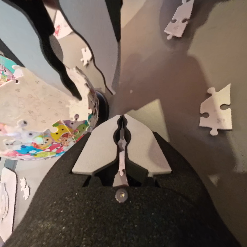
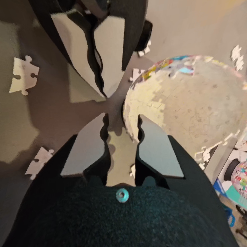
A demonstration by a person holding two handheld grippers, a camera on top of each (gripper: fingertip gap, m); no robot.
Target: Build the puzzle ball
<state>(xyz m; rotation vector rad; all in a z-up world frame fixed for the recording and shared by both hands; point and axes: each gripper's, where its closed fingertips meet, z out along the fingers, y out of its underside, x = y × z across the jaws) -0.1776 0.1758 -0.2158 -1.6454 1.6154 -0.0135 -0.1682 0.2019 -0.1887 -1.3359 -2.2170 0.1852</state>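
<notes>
Seemingly left claw (image 1: 122,117) pinching flat white piece (image 1: 121,162), right claw (image 2: 123,117) agape, curved half-shell ball (image 2: 187,106).

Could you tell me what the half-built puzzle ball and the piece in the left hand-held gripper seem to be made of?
Puzzle ball: probably thin rigid plastic, since its shell curves; glossy printed outside, matte off-white inside. Piece clamped in the left hand-held gripper: seen edge-on, thin, pale and matte, likely the same material, though blur leaves it open.

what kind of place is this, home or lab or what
Hard to say for sure; it looks like a plain tabletop set up for hobby puzzle work. Loose white puzzle pieces lie scattered on the grey table, a half-built puzzle ball sits there, and its box lies nearby.
</notes>
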